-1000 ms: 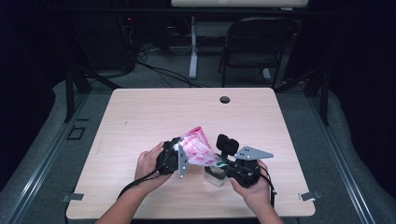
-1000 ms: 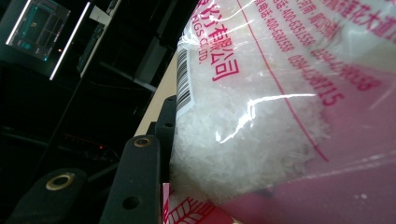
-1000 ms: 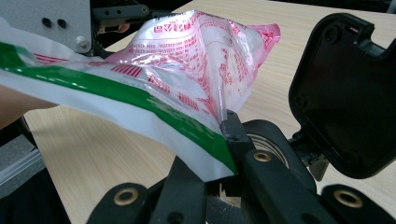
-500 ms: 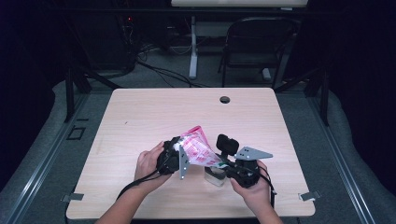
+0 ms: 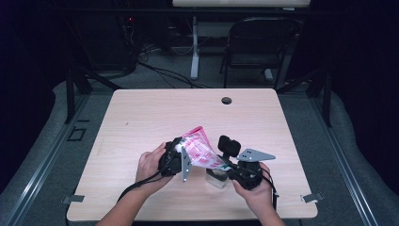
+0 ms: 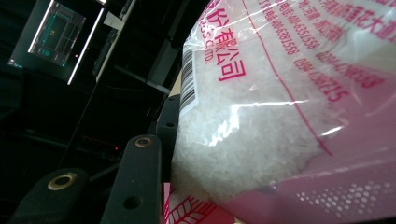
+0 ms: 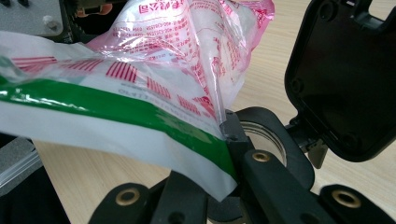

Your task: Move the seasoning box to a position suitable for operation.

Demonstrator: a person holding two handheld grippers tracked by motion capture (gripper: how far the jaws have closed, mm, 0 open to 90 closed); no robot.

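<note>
Above the near middle of the tabletop, the bag of white grains hangs between both tongs, over a jar. Left tongs grasp its body, right tongs clench its corner. It looks soft, saggy and slick; the sealed edges likely give the firmest hold.
</note>
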